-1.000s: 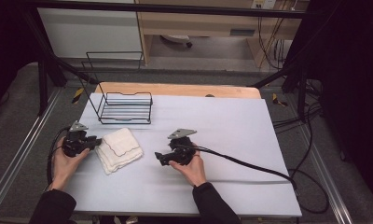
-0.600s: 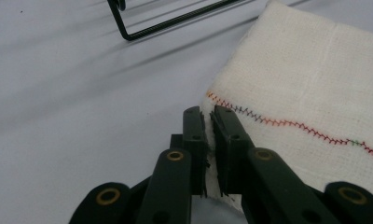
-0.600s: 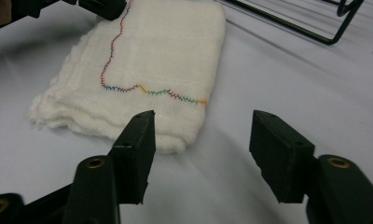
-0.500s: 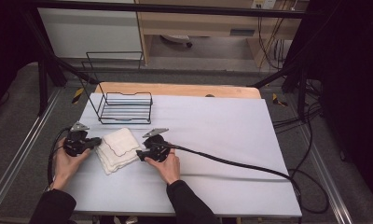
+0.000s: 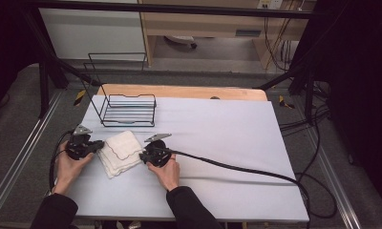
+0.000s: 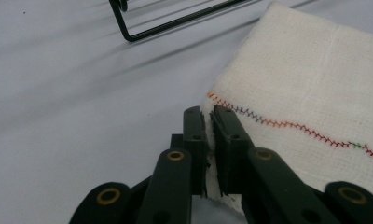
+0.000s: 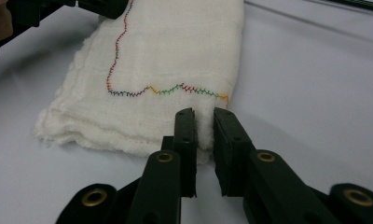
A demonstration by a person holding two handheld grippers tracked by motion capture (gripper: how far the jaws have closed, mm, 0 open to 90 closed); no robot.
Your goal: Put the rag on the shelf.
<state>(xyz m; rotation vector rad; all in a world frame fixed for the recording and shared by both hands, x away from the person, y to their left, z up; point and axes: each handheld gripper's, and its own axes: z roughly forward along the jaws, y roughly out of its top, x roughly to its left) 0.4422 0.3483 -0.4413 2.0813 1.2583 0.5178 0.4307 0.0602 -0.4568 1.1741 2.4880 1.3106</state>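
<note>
A folded white cloth [image 5: 120,151] with multicoloured stitching lies at the front left of the white table [image 5: 227,129]. My left gripper [image 5: 100,143] sits at the cloth's left edge. In the left gripper view its jaws [image 6: 209,116] have just been closing and now pinch a thin edge of the cloth [image 6: 306,93]. My right gripper [image 5: 142,156] is at the cloth's right corner. Its jaws [image 7: 204,119] have just been closing, and the corner of the cloth [image 7: 175,56] is squeezed between them.
A black wire basket [image 5: 129,109] stands just behind the cloth, its base wire [image 6: 175,21] near the left gripper. The right gripper's black cable [image 5: 237,167] trails right across the table. A wooden board [image 5: 179,91] runs along the table's far edge.
My right hand has moved left across the table to the cloth's right corner, and its jaws have gone from wide open to closed on that corner. The left hand has stayed put.
</note>
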